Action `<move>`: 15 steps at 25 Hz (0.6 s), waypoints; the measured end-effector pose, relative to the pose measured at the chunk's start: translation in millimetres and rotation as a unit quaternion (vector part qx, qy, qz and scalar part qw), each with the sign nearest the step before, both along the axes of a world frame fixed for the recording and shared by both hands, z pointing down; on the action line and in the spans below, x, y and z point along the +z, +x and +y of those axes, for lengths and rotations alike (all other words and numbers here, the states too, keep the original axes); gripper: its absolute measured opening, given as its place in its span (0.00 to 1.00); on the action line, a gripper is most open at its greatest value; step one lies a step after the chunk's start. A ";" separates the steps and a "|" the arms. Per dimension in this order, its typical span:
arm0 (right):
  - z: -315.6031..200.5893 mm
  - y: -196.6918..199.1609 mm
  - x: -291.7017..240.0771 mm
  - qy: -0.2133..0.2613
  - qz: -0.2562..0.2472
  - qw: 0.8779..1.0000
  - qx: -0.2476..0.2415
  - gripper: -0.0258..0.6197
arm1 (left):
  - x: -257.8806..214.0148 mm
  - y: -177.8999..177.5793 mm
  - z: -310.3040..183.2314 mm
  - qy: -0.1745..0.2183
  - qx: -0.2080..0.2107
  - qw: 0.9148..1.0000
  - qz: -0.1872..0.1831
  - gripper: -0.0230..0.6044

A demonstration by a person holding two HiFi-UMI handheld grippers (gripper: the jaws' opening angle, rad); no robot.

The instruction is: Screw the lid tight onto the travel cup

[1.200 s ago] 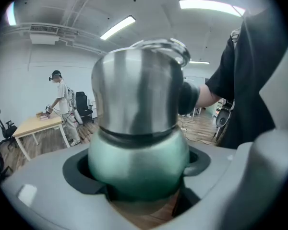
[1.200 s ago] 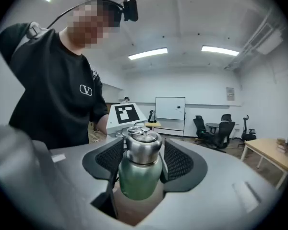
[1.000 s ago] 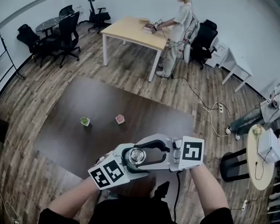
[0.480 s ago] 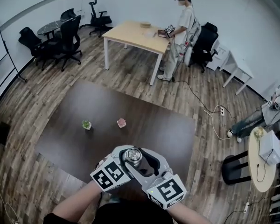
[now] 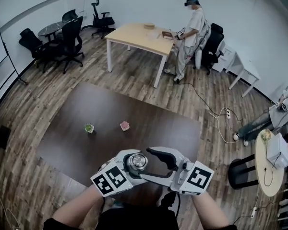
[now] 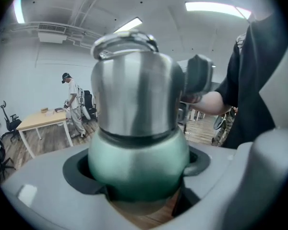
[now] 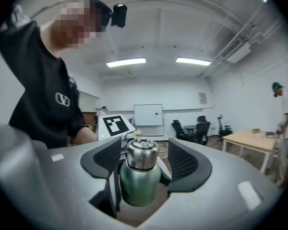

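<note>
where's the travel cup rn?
Head view, bottom centre: travel cup clamped in the left tool, over the near edge of the dark table. The right tool, jaws just opened, flanks its lid.

silver-lidded round travel cup [image 5: 137, 161] gripped by the left gripper [image 5: 129, 169] over a dark brown rectangular table [image 5: 110, 104]; the right gripper [image 5: 151, 163], jaws just opened wider, flanks the cup.

No words or nos. legible anywhere. Only a white V-type emblem [image 7: 62, 99] in oval on black shirt [image 7: 36, 80], left of right gripper view. B/w square code marker [image 7: 116, 125] on left gripper [image 5: 139, 163]: pattern, no text.
</note>
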State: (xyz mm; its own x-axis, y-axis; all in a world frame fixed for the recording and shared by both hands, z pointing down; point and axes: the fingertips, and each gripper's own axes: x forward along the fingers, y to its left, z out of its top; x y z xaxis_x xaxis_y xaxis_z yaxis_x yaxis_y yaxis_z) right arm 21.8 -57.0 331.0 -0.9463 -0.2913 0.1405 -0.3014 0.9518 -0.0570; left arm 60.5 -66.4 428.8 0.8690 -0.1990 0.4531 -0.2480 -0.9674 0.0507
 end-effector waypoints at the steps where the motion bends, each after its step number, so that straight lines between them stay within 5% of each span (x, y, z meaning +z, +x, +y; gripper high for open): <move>1: 4.3 1.3 -1.7 -0.003 0.004 0.999 -0.049 0.50 | -3.1 1.1 4.5 0.001 0.009 1.000 0.001 0.68; 4: 12.4 0.6 3.8 0.001 0.035 0.986 -0.166 0.50 | -8.4 9.2 17.7 0.006 0.033 0.999 0.001 0.68; 9: 14.1 -1.6 -9.6 -0.011 0.018 0.969 -0.247 0.44 | -16.2 16.1 19.1 0.009 0.048 0.999 0.002 0.68; 12: 9.1 -2.2 -6.8 -0.013 0.007 0.978 -0.210 0.42 | -15.4 14.4 11.7 0.008 0.030 1.000 0.005 0.68; 15: -1.4 -6.6 -0.5 0.008 0.001 0.996 -0.084 0.42 | -9.3 7.9 -1.0 0.012 -0.007 1.000 -0.003 0.68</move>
State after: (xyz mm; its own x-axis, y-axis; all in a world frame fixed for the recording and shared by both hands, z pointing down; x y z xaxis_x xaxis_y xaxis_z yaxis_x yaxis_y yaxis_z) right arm 15.2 -58.3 330.5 -0.9815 -0.1309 0.1399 -0.1378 0.9896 -0.0411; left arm 68.4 -67.4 419.5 0.8635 -0.2215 0.4531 -0.2608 -0.9651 0.0252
